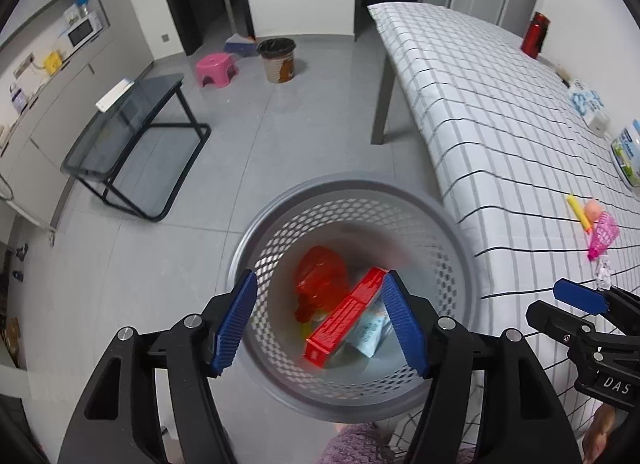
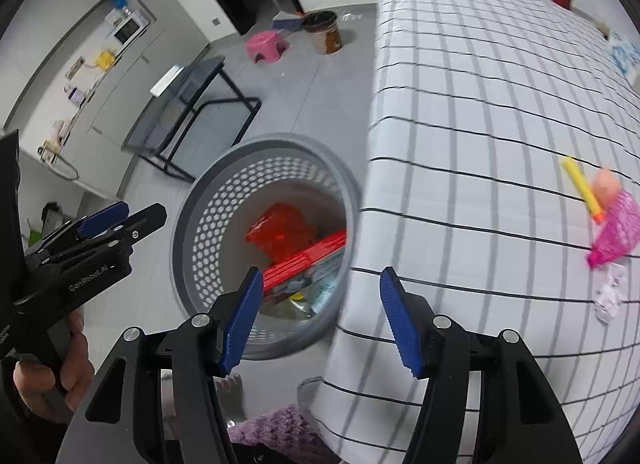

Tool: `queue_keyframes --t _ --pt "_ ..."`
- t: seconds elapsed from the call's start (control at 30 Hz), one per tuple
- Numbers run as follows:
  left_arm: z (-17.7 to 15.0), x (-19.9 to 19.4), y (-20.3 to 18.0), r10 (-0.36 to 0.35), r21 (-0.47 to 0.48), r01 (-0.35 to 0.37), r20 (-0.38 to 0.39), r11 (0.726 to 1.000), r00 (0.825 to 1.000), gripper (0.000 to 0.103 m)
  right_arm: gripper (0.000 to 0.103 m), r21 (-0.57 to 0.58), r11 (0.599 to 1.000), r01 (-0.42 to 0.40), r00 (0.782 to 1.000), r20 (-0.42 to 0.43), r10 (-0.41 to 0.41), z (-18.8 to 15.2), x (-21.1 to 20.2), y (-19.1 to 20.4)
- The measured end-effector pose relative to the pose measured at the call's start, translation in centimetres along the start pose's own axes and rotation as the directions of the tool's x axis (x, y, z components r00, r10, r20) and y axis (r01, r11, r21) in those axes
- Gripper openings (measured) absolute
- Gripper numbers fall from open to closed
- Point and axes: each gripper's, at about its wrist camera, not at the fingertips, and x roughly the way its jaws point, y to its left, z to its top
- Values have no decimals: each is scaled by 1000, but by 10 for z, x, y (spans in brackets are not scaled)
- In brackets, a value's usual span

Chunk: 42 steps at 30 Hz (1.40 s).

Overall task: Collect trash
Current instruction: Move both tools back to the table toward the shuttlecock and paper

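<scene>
Two fisheye cameras, one on each handheld gripper, look steeply down along their own blue-padded fingers. The left wrist view hangs directly over the grey perforated basket [image 1: 356, 296] on the floor, with the checked tablecloth [image 1: 500, 135] running off toward 2 o'clock. The right wrist view sits nearer the table edge, with the basket [image 2: 260, 248] at 9 o'clock of centre and the cloth [image 2: 480, 143] filling its right half. Both share basket, cloth, pink stool [image 1: 216, 68] and the floor beyond.

grey tiled floor [image 1: 320, 111] carrying a grey mesh basket [image 1: 448, 223], beside a table under a white checked cloth [image 1: 480, 111] holding a yellow dart [image 1: 578, 211] and pink shuttlecock [image 1: 604, 238].
</scene>
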Motion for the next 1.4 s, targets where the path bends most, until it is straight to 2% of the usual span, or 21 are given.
queue_keyframes --t 0.27,0.47,0.67,0.93,1.23,1.37,1.4 --pt "13 -15 -56 -51 59 48 35 997 998 70 61 67 997 40 996 73 -45 -18 -41 -50" --pt "16 -21 -112 -114 103 109 40 989 993 73 63 130 986 104 987 109 -118 -39 -74 -106" --pt "15 -23 -170 -168 152 162 30 975 985 74 63 220 961 166 978 90 -189 -58 -89 -168" --pt "10 -10 -227 -195 192 192 -1 963 981 74 63 304 938 167 979 64 -195 -66 -79 -215" --pt "7 2 -242 -184 203 184 -20 962 983 74 63 333 927 172 976 68 -205 -57 -45 -221" --pt "4 5 -241 -178 203 180 -31 962 984 74 51 341 921 188 974 53 -219 -55 -32 -225" --pt "3 5 -240 -176 202 179 -34 963 984 74 51 340 921 191 973 57 -223 -56 -31 -225"
